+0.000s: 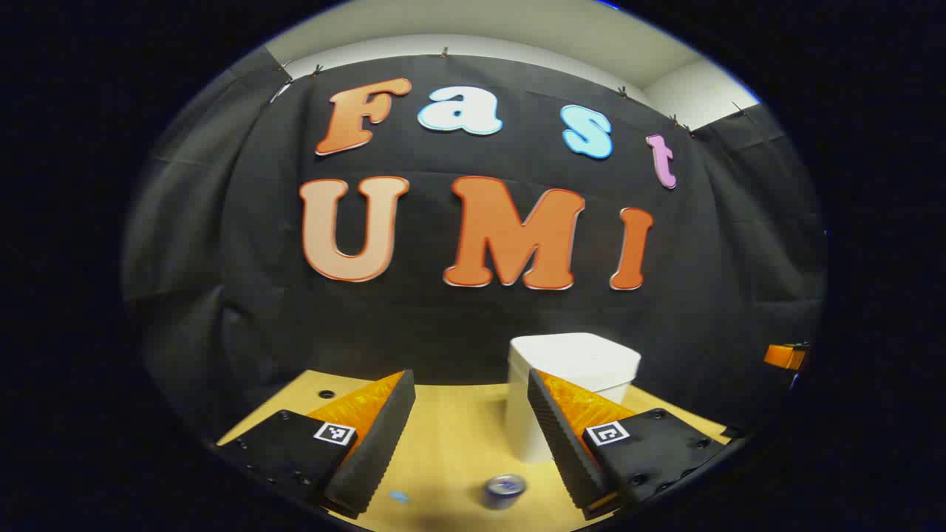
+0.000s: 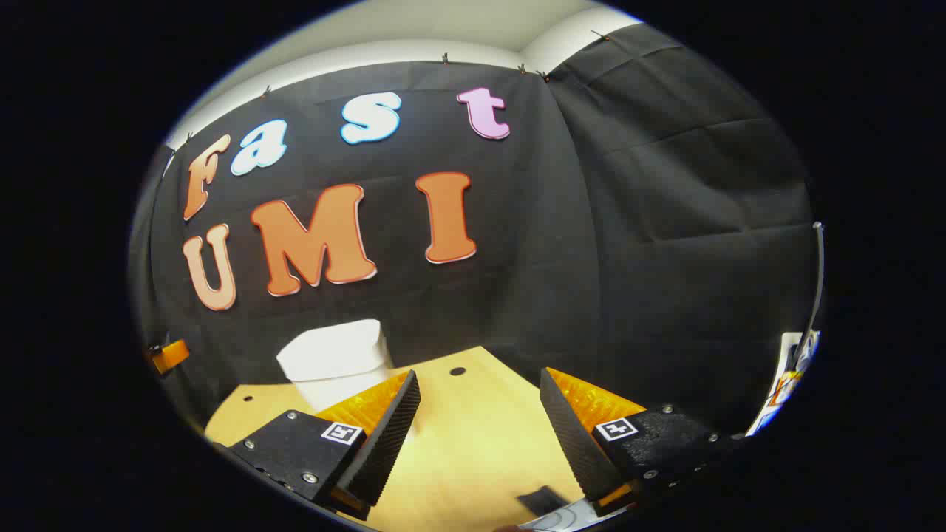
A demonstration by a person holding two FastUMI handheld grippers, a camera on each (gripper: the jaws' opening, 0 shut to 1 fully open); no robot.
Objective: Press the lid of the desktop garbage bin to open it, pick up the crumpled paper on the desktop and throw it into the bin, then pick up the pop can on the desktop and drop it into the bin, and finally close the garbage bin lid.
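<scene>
A white desktop bin (image 1: 569, 384) with its lid down stands on the wooden table (image 1: 458, 436), ahead and to the right in the left gripper view. The pop can (image 1: 505, 490) stands upright low in that view, in front of the bin. My left gripper (image 1: 469, 388) is open above the table, nothing between its fingers, the can below and nearer than its tips. In the right gripper view the bin (image 2: 336, 362) is ahead on the left, partly behind my left finger. My right gripper (image 2: 480, 384) is open over the table (image 2: 473, 443) and holds nothing.
A small blue mark (image 1: 399, 496) lies on the table left of the can. A dark flat object (image 2: 543, 500) and a white sheet's edge (image 2: 569, 517) lie at the near table edge. Holes (image 2: 457, 371) dot the tabletop. Black cloth walls close the back and sides.
</scene>
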